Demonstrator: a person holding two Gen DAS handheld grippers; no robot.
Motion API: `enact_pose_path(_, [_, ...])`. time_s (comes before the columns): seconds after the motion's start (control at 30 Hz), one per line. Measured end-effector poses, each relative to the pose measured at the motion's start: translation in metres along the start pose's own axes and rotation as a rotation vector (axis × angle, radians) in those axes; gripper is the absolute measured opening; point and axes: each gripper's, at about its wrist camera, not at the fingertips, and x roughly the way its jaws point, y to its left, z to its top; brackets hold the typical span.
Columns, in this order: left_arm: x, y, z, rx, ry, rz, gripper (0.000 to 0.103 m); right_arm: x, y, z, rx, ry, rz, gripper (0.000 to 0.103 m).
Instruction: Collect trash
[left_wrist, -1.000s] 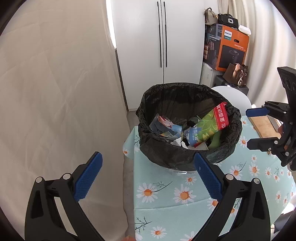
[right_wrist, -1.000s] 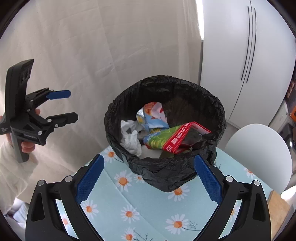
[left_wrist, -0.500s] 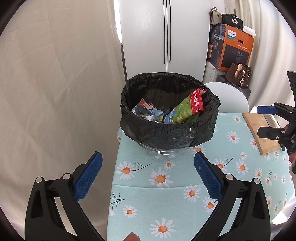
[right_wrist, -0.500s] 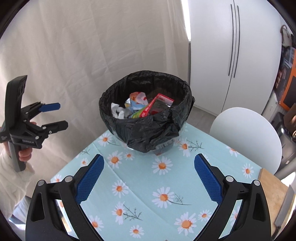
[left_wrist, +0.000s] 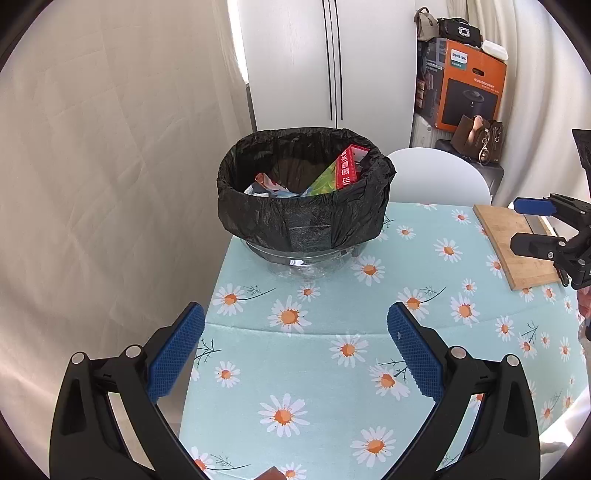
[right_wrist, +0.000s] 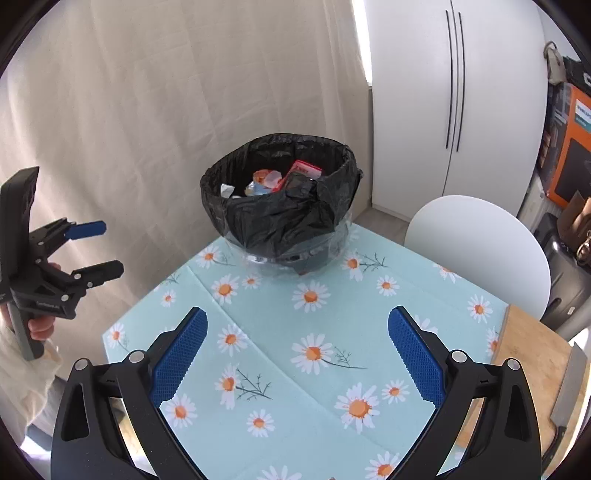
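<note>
A clear bin lined with a black bag (left_wrist: 306, 218) (right_wrist: 280, 218) stands at the far corner of the daisy tablecloth (left_wrist: 332, 332) (right_wrist: 314, 332). Inside lie wrappers, among them a green and red packet (left_wrist: 340, 175) (right_wrist: 301, 171). My left gripper (left_wrist: 295, 347) hovers open over the table's near edge, well short of the bin, nothing between its fingers. My right gripper (right_wrist: 295, 350) is likewise open and empty, back from the bin. Each gripper shows in the other's view: the right one (left_wrist: 532, 229) at the right edge, the left one (right_wrist: 96, 247) at the left edge in a hand.
A wooden cutting board (left_wrist: 517, 247) (right_wrist: 528, 354) lies on the table's right side with a knife blade (right_wrist: 570, 384) on it. A white chair back (left_wrist: 439, 177) (right_wrist: 480, 251) stands behind the table. A curtain hangs at left, a white cabinet (left_wrist: 332, 62) and orange box (left_wrist: 469, 92) behind.
Both grippers have drawn back and away from the bin, which now looks smaller and farther off. More tablecloth shows in front of each. Both stayed open.
</note>
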Motion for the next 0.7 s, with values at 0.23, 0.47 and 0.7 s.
enact_pose_path(0.23, [-0.014, -0.013, -0.014, 0.003, -0.020, 0.018, 0.097, -0.016, 0.001, -0.013, -0.013, -0.013, -0.010, 0.094])
enact_pose_path(0.47, [-0.021, -0.020, -0.019, -0.011, -0.027, 0.017, 0.097, -0.028, 0.000, -0.021, -0.008, -0.033, -0.007, 0.094])
enact_pose_path(0.7, [-0.026, -0.028, -0.023, 0.002, -0.022, 0.024, 0.097, -0.033, 0.001, -0.025, -0.024, -0.039, -0.005, 0.094])
